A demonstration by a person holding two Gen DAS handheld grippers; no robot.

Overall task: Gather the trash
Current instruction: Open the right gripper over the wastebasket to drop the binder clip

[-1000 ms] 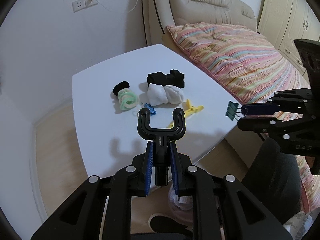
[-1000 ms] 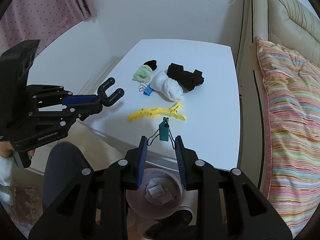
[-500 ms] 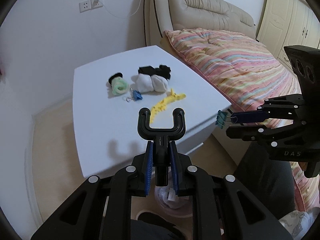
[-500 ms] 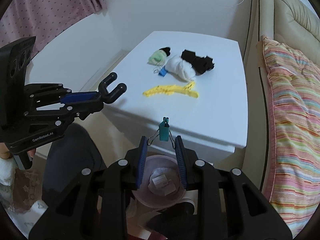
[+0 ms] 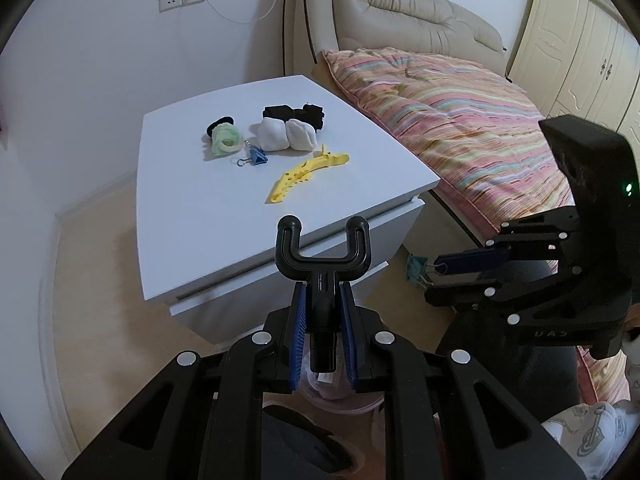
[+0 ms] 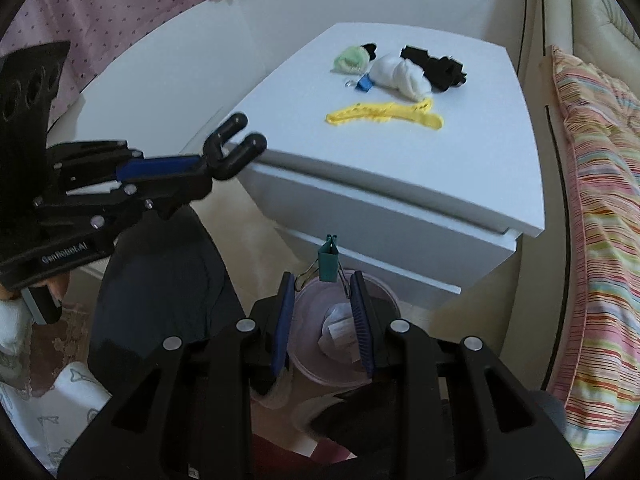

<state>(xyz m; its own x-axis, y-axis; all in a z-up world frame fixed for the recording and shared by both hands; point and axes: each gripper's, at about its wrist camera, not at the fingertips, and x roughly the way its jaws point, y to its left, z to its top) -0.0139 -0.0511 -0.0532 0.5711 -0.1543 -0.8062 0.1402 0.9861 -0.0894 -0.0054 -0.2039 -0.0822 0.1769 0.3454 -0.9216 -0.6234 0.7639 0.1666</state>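
Observation:
My right gripper (image 6: 322, 285) is shut on the wire handles of a green binder clip (image 6: 328, 262), held above a pink trash bin (image 6: 340, 334) on the floor in front of the white nightstand (image 6: 400, 168). That clip also shows in the left wrist view (image 5: 416, 267). My left gripper (image 5: 323, 308) is shut on a black Y-shaped holder (image 5: 322, 252), off the nightstand's front edge; it also shows in the right wrist view (image 6: 224, 156). On the nightstand lie a yellow hair clip (image 6: 384, 114), a blue binder clip (image 6: 363, 82), white socks (image 6: 400, 74), black socks (image 6: 434, 66) and a green scrunchie (image 6: 352, 60).
A bed with a striped quilt (image 5: 460, 120) lies right of the nightstand, its beige headboard (image 5: 400, 20) against the wall. Cream wardrobes (image 5: 580, 40) stand at the far right. The person's dark-clothed legs (image 6: 160, 280) are left of the bin. A pink curtain (image 6: 100, 0) hangs at the left.
Both grippers have pulled back and down from the nightstand. The right one, still holding the green binder clip, now hangs over the pink bin. The left still holds the black holder.

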